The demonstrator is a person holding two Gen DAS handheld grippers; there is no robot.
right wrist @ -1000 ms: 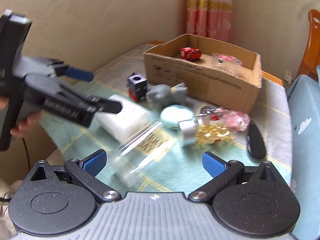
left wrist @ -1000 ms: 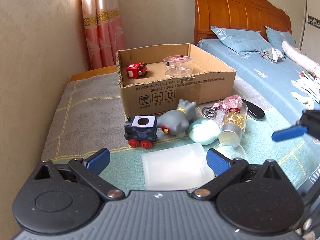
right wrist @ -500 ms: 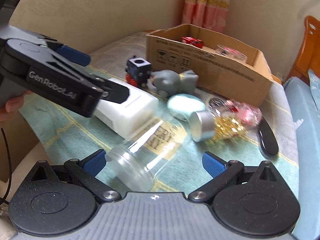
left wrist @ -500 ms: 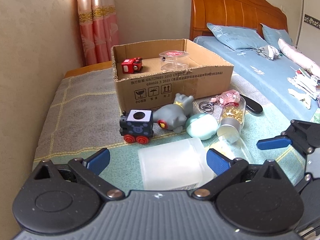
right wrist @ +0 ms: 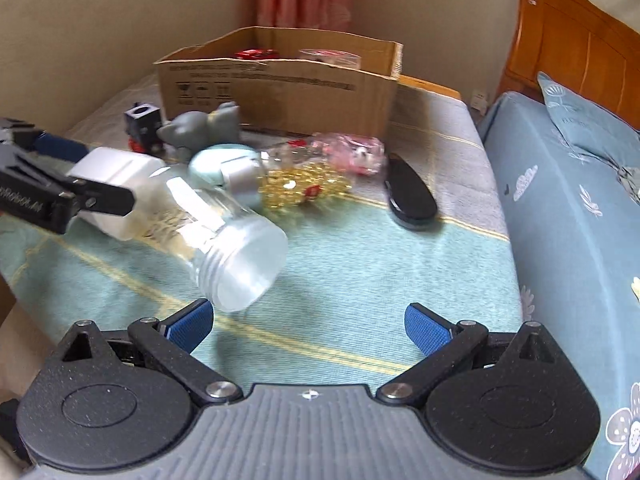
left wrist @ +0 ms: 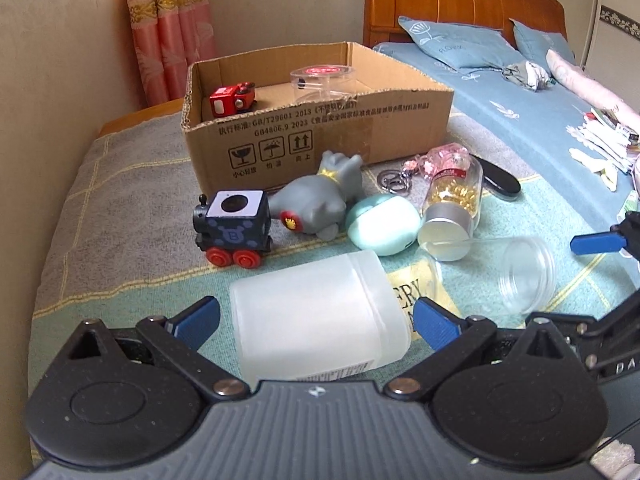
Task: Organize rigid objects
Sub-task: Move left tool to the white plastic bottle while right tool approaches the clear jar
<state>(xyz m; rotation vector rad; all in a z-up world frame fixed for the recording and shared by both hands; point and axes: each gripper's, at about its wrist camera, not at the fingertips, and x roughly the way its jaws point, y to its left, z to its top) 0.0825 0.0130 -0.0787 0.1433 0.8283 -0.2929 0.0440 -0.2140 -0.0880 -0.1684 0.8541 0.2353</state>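
Note:
A frosted white plastic bottle (left wrist: 320, 316) lies on its side between the open fingers of my left gripper (left wrist: 316, 322); contact cannot be seen. A clear glass jar (right wrist: 228, 236) lies on its side, mouth toward my open, empty right gripper (right wrist: 308, 326), just left of its middle. The jar also shows in the left wrist view (left wrist: 524, 276). Behind them lie a dark toy train (left wrist: 232, 228), a grey toy animal (left wrist: 320, 200), a mint case (left wrist: 384, 224), a jar of gold beads (left wrist: 452, 208), a pink keychain (left wrist: 444, 160) and a black flat object (right wrist: 412, 196).
An open cardboard box (left wrist: 316, 128) stands behind the pile, holding a red toy car (left wrist: 232, 100) and a clear round container (left wrist: 324, 80). A wall runs along the left. A bed with blue bedding (right wrist: 568, 208) borders the right.
My left gripper has come lower and closer around the white bottle. My right gripper has swung round to face the clear jar's mouth from close by.

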